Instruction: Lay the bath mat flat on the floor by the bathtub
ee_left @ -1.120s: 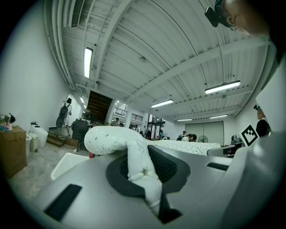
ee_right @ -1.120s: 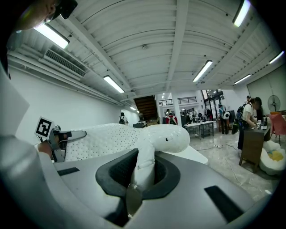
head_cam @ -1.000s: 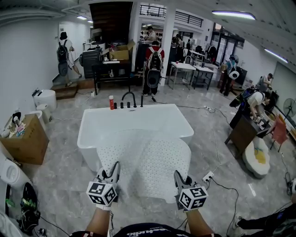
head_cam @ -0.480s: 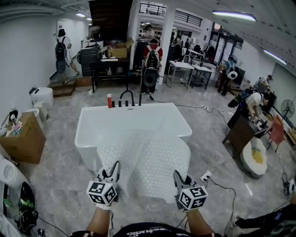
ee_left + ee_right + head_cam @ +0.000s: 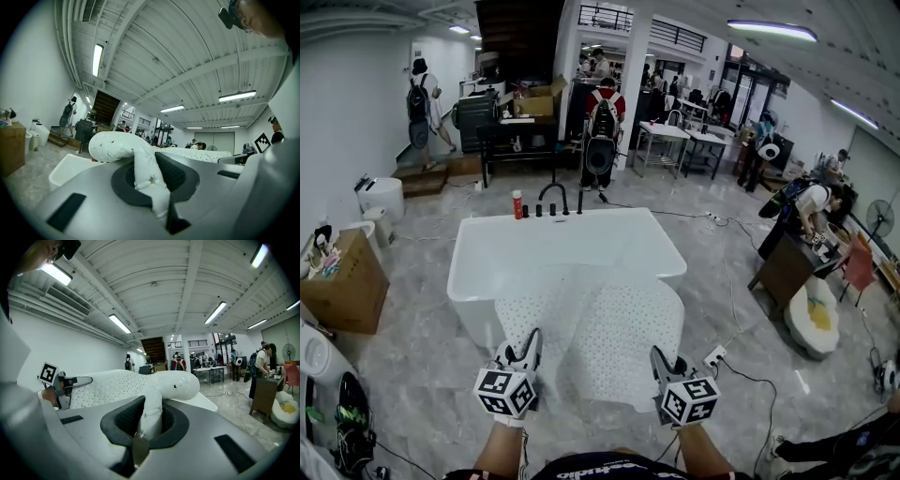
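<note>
holding bath mat (image 5: pixel 600 323) aloft: left tongs (image 5: pixel 531 343), right tongs (image 5: pixel 660 360)

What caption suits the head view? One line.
The left gripper and right gripper pinch the near edge of a white perforated bath mat draped over a white rectangular bathtub.

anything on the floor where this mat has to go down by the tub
Nothing clearly blocks it. The bath mat, clamped by the left gripper and right gripper, hides the floor beneath; a corded power strip lies just right of it.
</note>
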Demonstrator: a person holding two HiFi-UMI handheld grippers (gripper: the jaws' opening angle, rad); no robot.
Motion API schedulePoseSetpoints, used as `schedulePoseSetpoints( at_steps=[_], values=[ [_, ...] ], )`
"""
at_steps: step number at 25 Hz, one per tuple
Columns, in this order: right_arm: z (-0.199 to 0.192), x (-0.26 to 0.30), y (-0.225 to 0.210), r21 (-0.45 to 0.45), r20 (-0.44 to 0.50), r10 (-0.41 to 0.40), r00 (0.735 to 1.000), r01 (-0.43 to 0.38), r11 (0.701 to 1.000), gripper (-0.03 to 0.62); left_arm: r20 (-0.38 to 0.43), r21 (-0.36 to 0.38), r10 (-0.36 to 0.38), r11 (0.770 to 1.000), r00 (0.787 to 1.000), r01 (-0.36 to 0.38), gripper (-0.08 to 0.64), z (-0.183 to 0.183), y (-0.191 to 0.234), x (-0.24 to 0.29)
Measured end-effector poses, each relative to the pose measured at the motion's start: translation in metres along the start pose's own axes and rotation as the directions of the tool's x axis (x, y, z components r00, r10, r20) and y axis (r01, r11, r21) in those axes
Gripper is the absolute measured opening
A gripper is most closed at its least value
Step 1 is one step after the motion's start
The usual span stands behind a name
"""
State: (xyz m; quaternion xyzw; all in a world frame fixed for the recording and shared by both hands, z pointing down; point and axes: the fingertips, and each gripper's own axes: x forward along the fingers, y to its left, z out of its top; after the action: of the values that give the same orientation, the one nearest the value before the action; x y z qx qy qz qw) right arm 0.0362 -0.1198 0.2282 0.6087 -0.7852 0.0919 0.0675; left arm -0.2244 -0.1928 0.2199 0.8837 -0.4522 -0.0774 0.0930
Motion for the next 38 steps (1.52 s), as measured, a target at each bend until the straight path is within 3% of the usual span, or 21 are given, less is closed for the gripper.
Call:
schedulePoseSetpoints(
  at_steps=[11, 24, 31, 38],
  values=[
    [0.001, 0.018, -0.042, 0.024, 0.011, -0.013, 1.0, 0.012, 1.0, 0.042, -0.016, 0.039, -0.009, 0.999, 1.0, 0.009, 0.034, -0.005, -0.009, 0.042],
    [0.031, 0.086, -0.138, 0.038, 0.045, 0.093, 0.995, -0.095, 0.995, 0.043, 0.008, 0.093, 0.083, 0.992, 0.996, -0.084, 0.034, 0.008, -0.031, 0.132],
    [0.042, 0.123, -0.188, 0.024, 0.049, 0.108, 0.993, -0.11, 0.994, 0.041, 0.001, 0.12, 0.111, 0.987, 0.994, -0.11, 0.034, 0.002, -0.029, 0.182],
    [0.044, 0.14, -0.239, 0.027, 0.038, 0.085, 0.996, -0.086, 0.996, 0.041, -0.018, 0.125, 0.088, 0.988, 0.996, -0.085, 0.034, -0.007, -0.045, 0.234]
  ],
)
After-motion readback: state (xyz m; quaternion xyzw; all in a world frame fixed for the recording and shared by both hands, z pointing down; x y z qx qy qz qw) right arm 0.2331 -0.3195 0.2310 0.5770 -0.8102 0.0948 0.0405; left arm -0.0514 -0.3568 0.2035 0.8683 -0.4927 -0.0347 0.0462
